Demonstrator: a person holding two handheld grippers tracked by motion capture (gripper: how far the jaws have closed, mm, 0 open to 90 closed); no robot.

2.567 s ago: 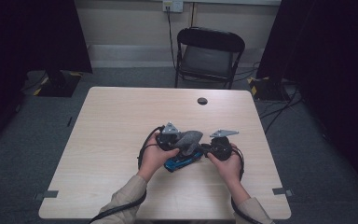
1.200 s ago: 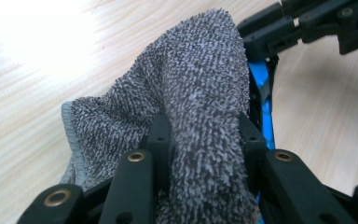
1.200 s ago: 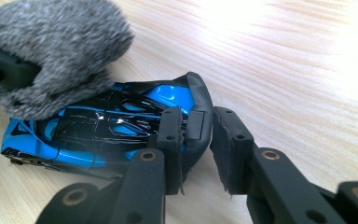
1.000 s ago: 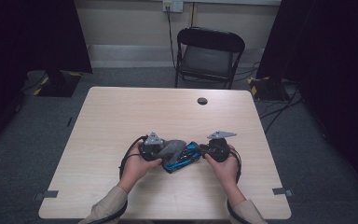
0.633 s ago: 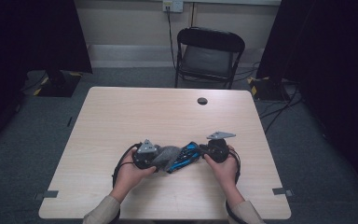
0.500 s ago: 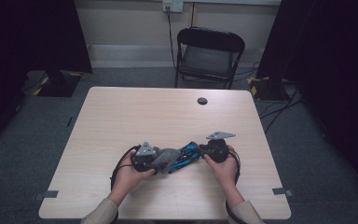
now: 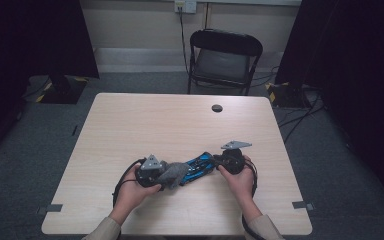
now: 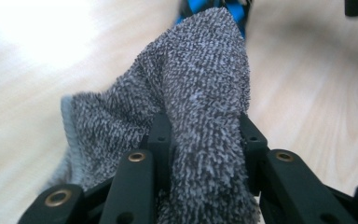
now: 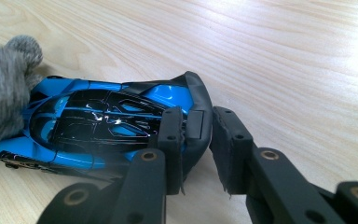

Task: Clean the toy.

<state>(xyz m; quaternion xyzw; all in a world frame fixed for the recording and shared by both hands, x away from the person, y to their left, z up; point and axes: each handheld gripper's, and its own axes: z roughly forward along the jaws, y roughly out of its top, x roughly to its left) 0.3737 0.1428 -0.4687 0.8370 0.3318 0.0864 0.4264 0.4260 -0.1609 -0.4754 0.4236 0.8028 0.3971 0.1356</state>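
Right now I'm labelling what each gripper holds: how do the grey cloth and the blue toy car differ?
The grey cloth is soft, fuzzy and bunched; the blue toy car is hard, glossy, blue and black. The left gripper clamps a fold of the cloth; the right gripper pinches the car's rear edge. The cloth is bunched over the car's far end, while the car lies on the table. Both are held.

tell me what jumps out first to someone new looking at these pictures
The bright blue toy car near the front edge of the table stands out, its rear end pinched by the right hand-held gripper. Against the car's other end sits a fuzzy grey cloth, clamped in the left hand-held gripper. Beyond the table stands a dark folding chair.
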